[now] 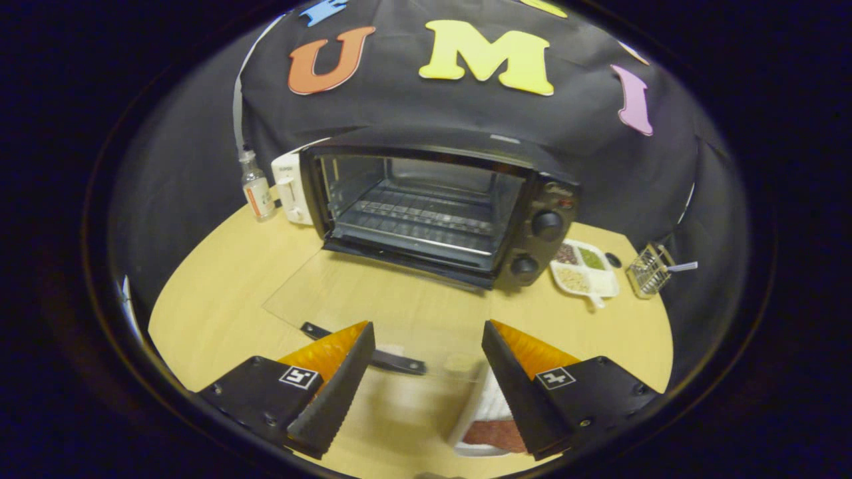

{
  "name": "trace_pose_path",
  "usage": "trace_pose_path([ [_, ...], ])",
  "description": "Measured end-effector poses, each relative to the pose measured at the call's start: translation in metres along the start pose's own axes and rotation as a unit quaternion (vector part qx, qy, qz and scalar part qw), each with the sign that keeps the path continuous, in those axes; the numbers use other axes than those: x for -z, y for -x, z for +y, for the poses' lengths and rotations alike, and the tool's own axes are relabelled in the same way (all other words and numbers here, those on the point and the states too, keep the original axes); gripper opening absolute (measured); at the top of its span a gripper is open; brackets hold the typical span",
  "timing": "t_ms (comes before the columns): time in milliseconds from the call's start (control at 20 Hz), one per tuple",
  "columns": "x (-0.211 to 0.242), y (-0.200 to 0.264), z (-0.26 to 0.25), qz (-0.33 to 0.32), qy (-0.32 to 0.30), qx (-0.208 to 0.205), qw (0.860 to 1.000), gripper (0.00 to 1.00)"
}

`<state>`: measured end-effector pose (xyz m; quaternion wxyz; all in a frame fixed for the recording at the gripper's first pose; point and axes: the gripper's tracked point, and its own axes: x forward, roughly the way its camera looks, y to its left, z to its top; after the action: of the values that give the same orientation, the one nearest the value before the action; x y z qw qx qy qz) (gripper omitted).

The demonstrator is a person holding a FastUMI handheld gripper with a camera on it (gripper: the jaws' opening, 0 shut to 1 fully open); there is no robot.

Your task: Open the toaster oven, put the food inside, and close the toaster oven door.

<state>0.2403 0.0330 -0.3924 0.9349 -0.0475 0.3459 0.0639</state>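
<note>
The black toaster oven [439,199] stands at the back of the round wooden table [219,279], with a wire rack inside. Its glass door [373,299] hangs fully open and lies flat toward me. The door's black handle [393,361] sits just ahead of and between my fingers. My gripper [427,327] is open and holds nothing. A white dish [482,406] with reddish-brown food [494,436] on it lies low down, right beside the inner side of my right finger and partly hidden by it.
Left of the oven stand a small clear bottle [256,187] and a white appliance [290,187]. To the oven's right are a white divided tray of grains [586,267], a small dark disc [613,260] and a wire basket [648,270].
</note>
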Motion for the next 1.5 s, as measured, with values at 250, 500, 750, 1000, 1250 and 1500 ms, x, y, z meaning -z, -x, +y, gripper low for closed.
trace_pose_path([
  [250, 0.038, 0.022, -0.083, 0.037, -0.044, 0.01, 0.998, 1.0],
  [500, 0.096, 0.031, -0.09, 0.121, -0.138, -0.071, 0.98, 0.92],
  [750, 0.118, 0.034, -0.069, 0.164, -0.203, -0.152, 0.953, 0.64],
  [1000, 0.115, 0.037, -0.063, 0.177, -0.233, -0.202, 0.935, 0.35],
  [1250, 0.106, 0.036, -0.067, 0.19, -0.2, -0.229, 0.934, 0.16],
  [1500, 0.093, 0.041, -0.074, 0.183, -0.138, -0.217, 0.949, 0.14],
])
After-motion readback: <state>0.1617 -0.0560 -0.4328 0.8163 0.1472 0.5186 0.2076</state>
